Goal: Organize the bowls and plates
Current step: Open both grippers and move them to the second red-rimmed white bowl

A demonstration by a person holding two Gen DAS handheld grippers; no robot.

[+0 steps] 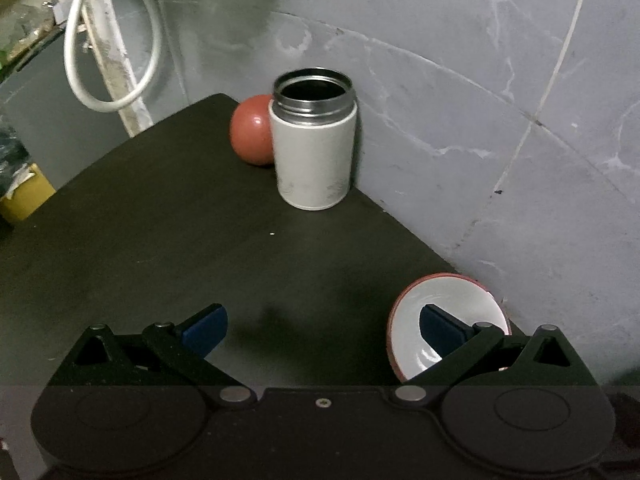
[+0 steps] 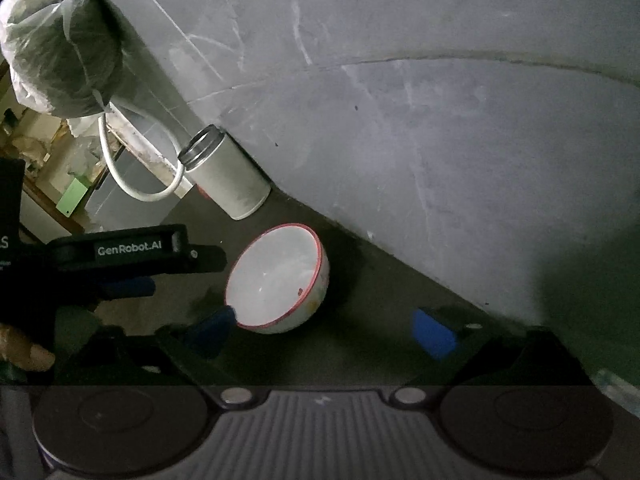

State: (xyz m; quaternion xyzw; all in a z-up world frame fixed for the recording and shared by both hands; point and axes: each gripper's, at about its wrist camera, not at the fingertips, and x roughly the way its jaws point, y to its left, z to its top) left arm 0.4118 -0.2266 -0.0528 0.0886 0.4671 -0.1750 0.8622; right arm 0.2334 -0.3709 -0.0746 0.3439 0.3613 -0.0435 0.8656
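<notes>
A white bowl with a red rim (image 1: 440, 300) sits upright on the dark table (image 1: 160, 240) near the grey wall. In the left wrist view my left gripper (image 1: 323, 330) is open, and its right blue pad (image 1: 438, 330) overlaps the bowl's inside. I cannot tell whether it touches. The same bowl (image 2: 276, 280) lies just ahead of the right gripper (image 2: 323, 330), which is open with its left pad (image 2: 212, 328) close to the near rim. A red rounded object (image 1: 252, 130) rests behind a white flask.
A lidless white flask with a metal rim (image 1: 314, 140) stands in the table's back corner against the marbled wall (image 1: 500, 120). A white cable loop (image 1: 112, 80) hangs off the left. The left gripper's black housing (image 2: 136, 250) reaches in from the left. A bagged dark bundle (image 2: 60, 40) hangs above.
</notes>
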